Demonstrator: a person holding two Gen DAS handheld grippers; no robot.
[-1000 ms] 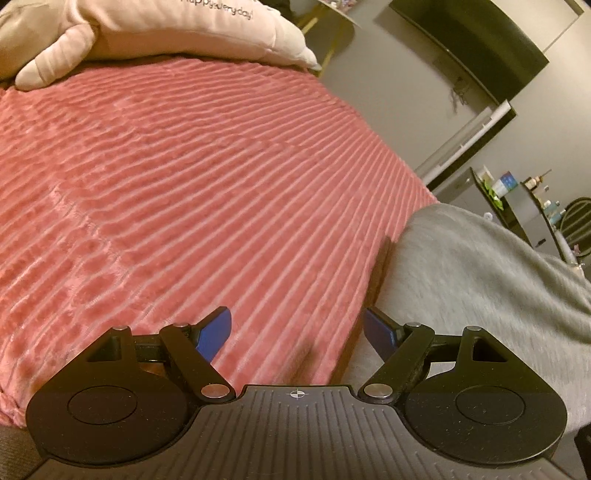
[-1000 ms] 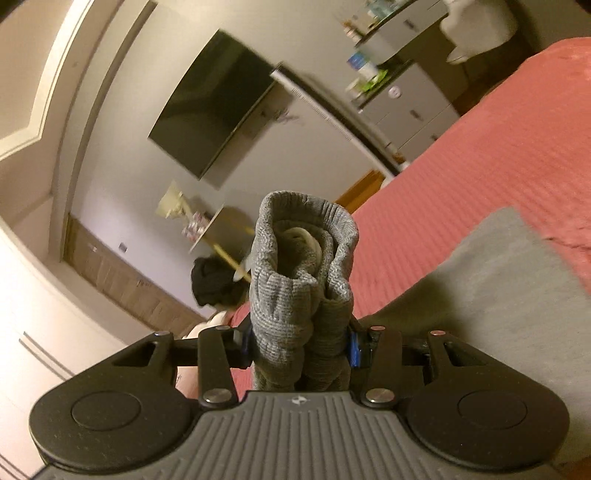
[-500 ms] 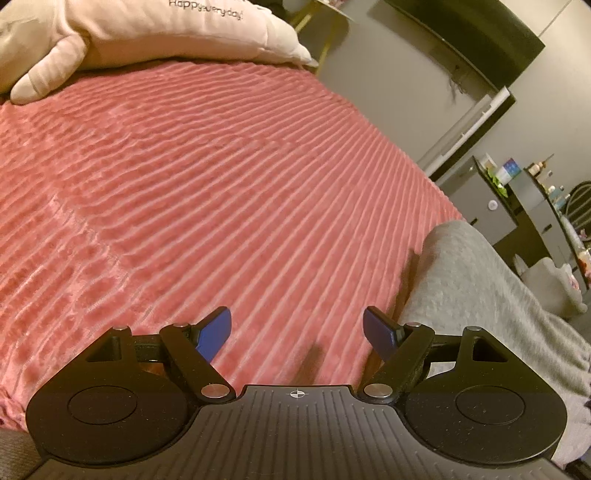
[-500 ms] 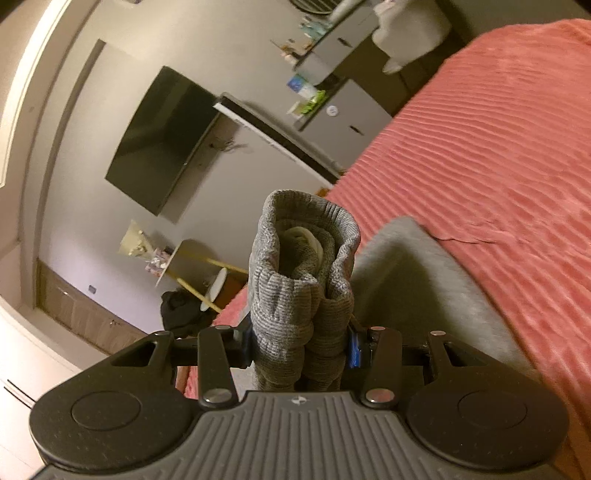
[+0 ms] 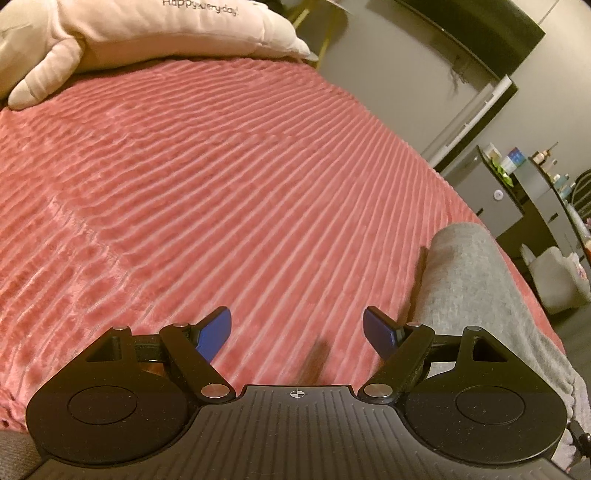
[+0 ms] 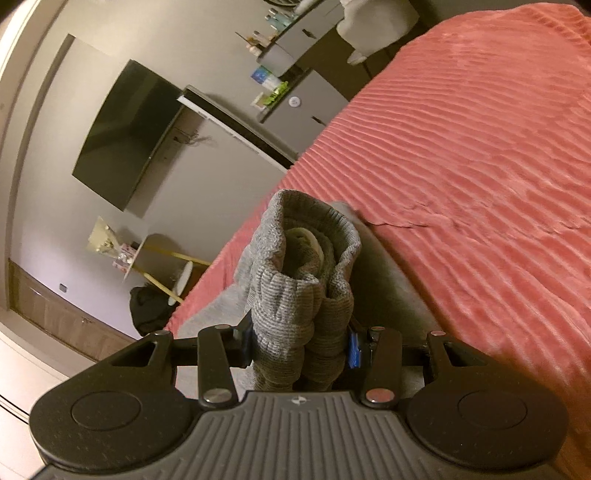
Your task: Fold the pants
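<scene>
Grey pants (image 5: pixel 476 291) lie on the pink ribbed bedspread (image 5: pixel 221 206), at the right of the left wrist view. My left gripper (image 5: pixel 297 330) hovers open over bare bedspread just left of them, nothing between its blue pads. In the right wrist view my right gripper (image 6: pixel 299 345) is shut on the bunched ribbed waistband (image 6: pixel 303 273) of the pants, which stands up between the jaws. More grey cloth (image 6: pixel 391 295) spreads on the bed beneath and beyond it.
A pale pillow (image 5: pixel 155 33) with printed lettering lies at the far end of the bed. Beyond the bed's edge stand a wall television (image 6: pixel 125 133), grey cabinets (image 6: pixel 306 107) with bottles on top, and a small side table (image 6: pixel 147 254).
The right gripper has sunk toward the bed with the waistband still clamped; more bedspread now fills its view. In the left view the grey cloth has drawn back to the right.
</scene>
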